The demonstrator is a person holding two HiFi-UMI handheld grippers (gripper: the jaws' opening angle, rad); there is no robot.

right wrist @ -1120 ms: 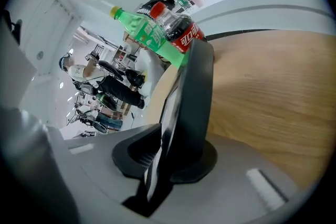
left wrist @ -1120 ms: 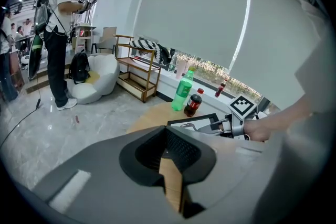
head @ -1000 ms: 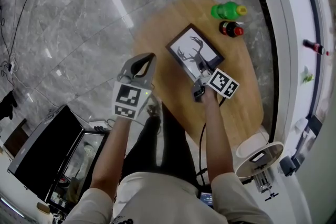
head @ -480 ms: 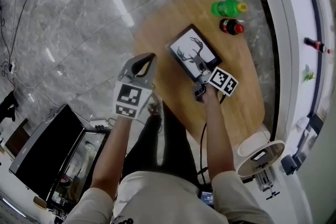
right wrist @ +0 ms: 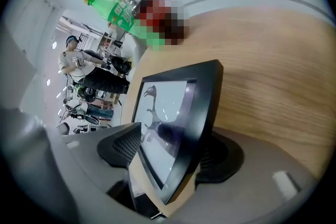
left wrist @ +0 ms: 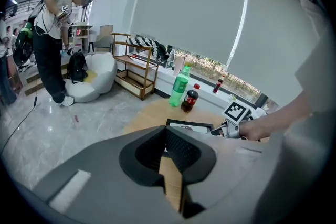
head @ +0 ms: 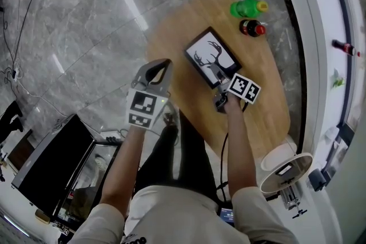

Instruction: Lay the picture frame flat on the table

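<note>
Nearest of all, the left hand-held gripper [head: 164,63] hung off the near left edge of the table [head: 260,114], above the grey stone floor [head: 86,20]. Its own view showed its jaws brought together at the tips with nothing between them [left wrist: 164,136].

Just to the right and a little farther, the right hand-held gripper [head: 221,83] pointed down at the near corner of the picture frame [head: 211,58]. Its jaws had just been opening and stood wide apart. In the right gripper view the black corner of the frame [right wrist: 181,107] sat in the gap between the two pads [right wrist: 122,147], which no longer pinched it.

The frame itself lay low on the wooden top near the middle of the table, its deer picture facing up and its long sides running slantwise from near right to far left. From the left gripper view it showed as a thin dark strip [left wrist: 189,126] close to the wood. Whether the near corner rested fully on the top could not be told.

Farther back, well apart from the frame, a green bottle [head: 247,9] and a dark bottle with a red cap [head: 252,28] stood just beside each other at the far right of the table.
</note>
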